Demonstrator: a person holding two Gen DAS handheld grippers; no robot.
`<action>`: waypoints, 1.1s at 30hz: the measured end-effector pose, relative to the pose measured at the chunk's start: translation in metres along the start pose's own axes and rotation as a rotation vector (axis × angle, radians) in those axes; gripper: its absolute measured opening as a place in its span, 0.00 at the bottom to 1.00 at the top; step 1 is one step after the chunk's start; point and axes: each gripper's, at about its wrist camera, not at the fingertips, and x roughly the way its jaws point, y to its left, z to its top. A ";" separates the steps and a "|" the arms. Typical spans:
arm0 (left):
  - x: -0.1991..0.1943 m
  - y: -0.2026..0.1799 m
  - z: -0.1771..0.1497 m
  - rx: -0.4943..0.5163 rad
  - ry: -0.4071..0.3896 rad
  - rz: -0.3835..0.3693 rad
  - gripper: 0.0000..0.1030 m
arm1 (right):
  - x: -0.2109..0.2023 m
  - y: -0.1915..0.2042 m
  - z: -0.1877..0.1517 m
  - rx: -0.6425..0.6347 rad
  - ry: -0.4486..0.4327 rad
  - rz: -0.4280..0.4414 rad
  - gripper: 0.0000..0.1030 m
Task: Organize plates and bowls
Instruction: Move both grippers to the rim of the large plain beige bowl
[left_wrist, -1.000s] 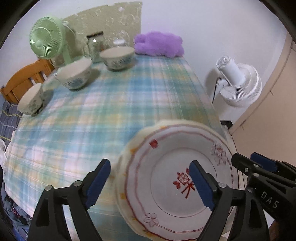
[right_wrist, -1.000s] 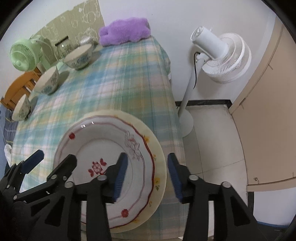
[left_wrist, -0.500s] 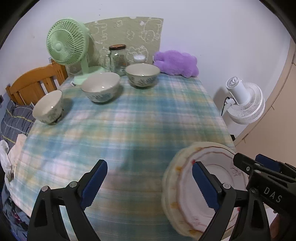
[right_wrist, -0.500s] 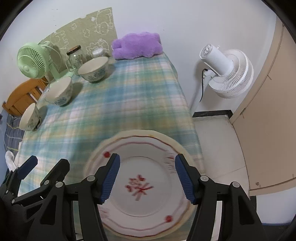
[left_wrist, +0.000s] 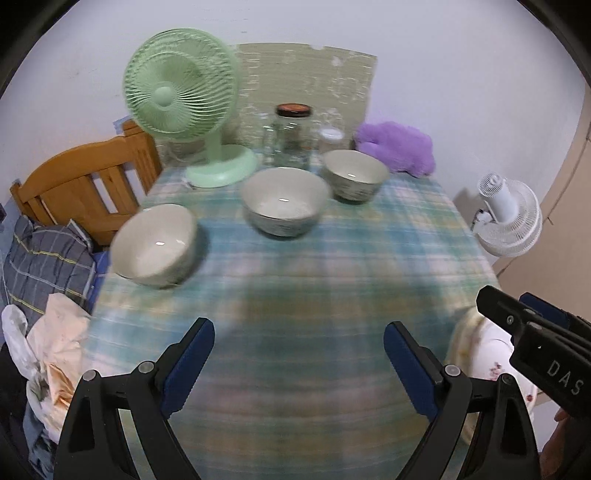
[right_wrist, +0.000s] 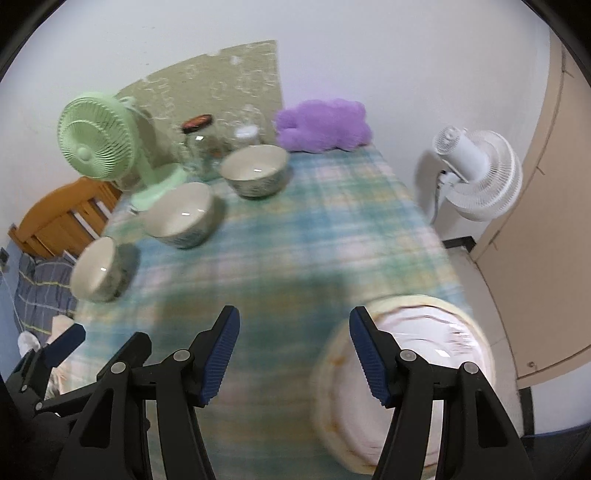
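- left tongs (left_wrist: 299, 363) apart, empty; three bowls stand ahead across the desk (left_wrist: 332, 288), nearest bowl (left_wrist: 153, 245) ahead-left;
- right tongs (right_wrist: 295, 354) apart, empty; plate stack (right_wrist: 424, 354) lies just right, at the desk's near corner; left tongs likely nearer the bowls.

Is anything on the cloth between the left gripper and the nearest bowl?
Nothing visible. Only bare plaid cloth lies between the open left gripper and the nearest bowl; the plates sit off to its right.
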 end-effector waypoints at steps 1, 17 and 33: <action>0.001 0.010 0.003 -0.008 -0.003 -0.001 0.91 | 0.003 0.011 0.002 0.000 0.003 0.007 0.63; 0.035 0.127 0.060 -0.021 -0.041 0.073 0.91 | 0.048 0.145 0.045 -0.027 -0.019 0.079 0.63; 0.109 0.198 0.087 -0.030 -0.007 0.122 0.84 | 0.126 0.236 0.075 -0.069 -0.020 0.070 0.63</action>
